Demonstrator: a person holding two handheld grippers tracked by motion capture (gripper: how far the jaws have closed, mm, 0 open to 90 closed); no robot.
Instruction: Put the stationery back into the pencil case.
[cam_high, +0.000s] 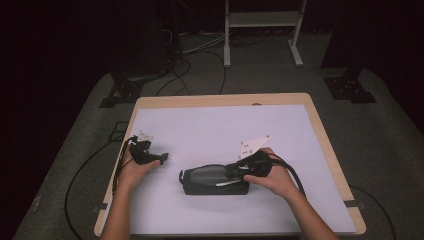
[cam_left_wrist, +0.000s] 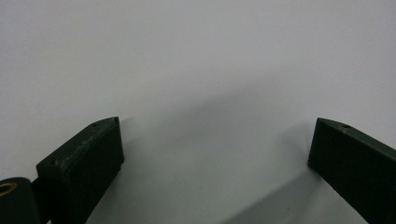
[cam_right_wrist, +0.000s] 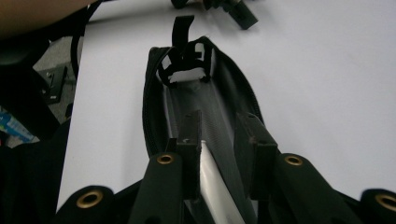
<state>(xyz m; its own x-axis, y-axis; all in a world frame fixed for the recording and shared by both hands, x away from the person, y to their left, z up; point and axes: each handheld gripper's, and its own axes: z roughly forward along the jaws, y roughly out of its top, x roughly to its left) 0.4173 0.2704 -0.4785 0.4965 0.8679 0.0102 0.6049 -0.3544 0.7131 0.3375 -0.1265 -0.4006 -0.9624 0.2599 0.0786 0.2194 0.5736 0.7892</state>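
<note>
A black zip pouch (cam_high: 202, 181) lies open lengthwise on the white table top (cam_high: 215, 130), near the front. My right gripper (cam_high: 234, 172) reaches into its right end. In the right gripper view the pouch (cam_right_wrist: 224, 88) stretches away, and the gripper (cam_right_wrist: 219, 123) has its jaws close together inside the opening. A slim white pen (cam_right_wrist: 208, 177) runs between the jaws, lying against the left one. My left gripper (cam_high: 159, 160) hovers left of the pouch with its jaws wide apart (cam_left_wrist: 215, 154) over bare table, nothing between them.
A black strap loop (cam_right_wrist: 181, 28) sticks up at the pouch's far end. Cables (cam_high: 120, 165) trail off the table's left edge and another (cam_high: 292, 172) off the right hand. A white metal frame (cam_high: 262, 30) stands on the floor behind the table.
</note>
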